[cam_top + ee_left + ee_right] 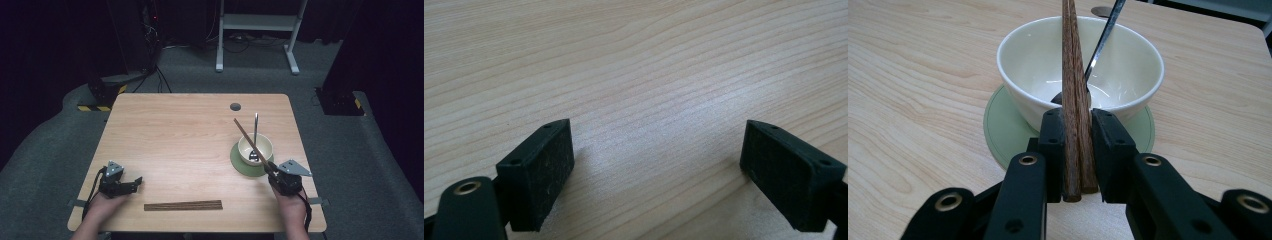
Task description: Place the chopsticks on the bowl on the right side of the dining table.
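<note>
Dark wooden chopsticks (1075, 100), one pair, clamped between the jaws of the right gripper (1078, 150), slanting up over the cream bowl (1038, 65). Bowl: on a green saucer (1003, 130), metal spoon (1105, 35) leaning inside. Second chopstick pair (183, 205): flat on the table (175, 130), well left of the bowl. Left gripper (656, 165): jaws wide apart, empty, farther left. Risk, judged: the sticks could knock the spoon or tip the bowl.

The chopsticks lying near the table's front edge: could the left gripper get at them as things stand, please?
Probably yes. The left gripper is open with nothing between its jaws, and the chopsticks lie flat on bare table just beside it, with nothing between them. The right gripper is off by the bowl.
</note>
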